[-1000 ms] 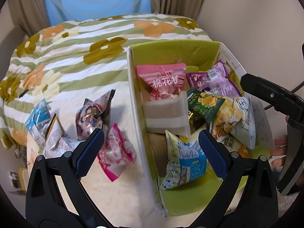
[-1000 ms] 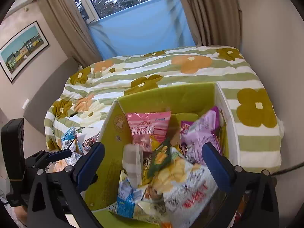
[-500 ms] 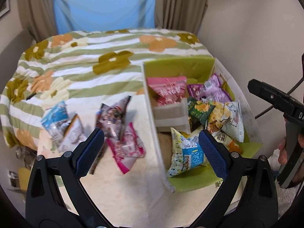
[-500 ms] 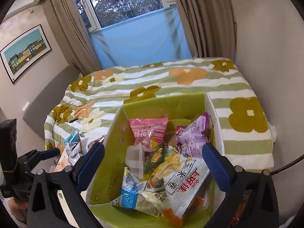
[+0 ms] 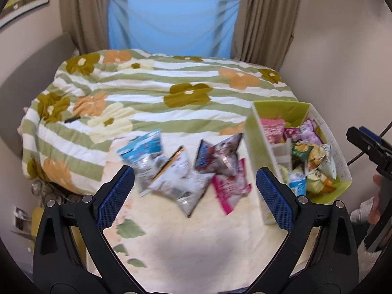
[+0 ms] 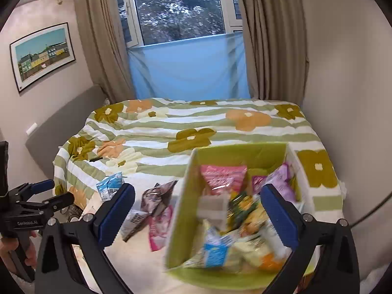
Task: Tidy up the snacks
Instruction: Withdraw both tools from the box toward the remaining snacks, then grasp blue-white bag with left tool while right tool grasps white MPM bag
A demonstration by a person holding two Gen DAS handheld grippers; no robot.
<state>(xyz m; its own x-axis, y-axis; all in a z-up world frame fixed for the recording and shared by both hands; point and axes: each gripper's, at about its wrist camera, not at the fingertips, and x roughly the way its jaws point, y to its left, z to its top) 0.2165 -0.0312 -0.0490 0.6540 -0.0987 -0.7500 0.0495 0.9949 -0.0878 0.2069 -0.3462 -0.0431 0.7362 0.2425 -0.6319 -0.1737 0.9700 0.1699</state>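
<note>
A green cardboard box [image 5: 254, 137] [image 6: 181, 210] full of snack packets sits on the bed at the right. Several loose packets lie left of it: a blue one [image 5: 143, 145] [image 6: 109, 186], a white one [image 5: 178, 183], a dark one [image 5: 218, 156] [image 6: 158, 197] and a pink one [image 5: 231, 186] [image 6: 159, 227]. My left gripper [image 5: 195, 196] is open and empty, held above the loose packets. My right gripper [image 6: 197, 213] is open and empty, held above the box. Each gripper shows at the edge of the other's view.
The bed carries a green-striped floral cover [image 5: 152, 90] and a cream blanket [image 5: 196, 250]. Walls stand close on the right [image 5: 343, 61]. A curtained window [image 6: 181, 12] is behind the bed, a framed picture [image 6: 41, 54] on the left wall.
Both grippers have pulled back and up from the box. The left one has swung left, so the loose packets now sit between its fingers. Both stay open.
</note>
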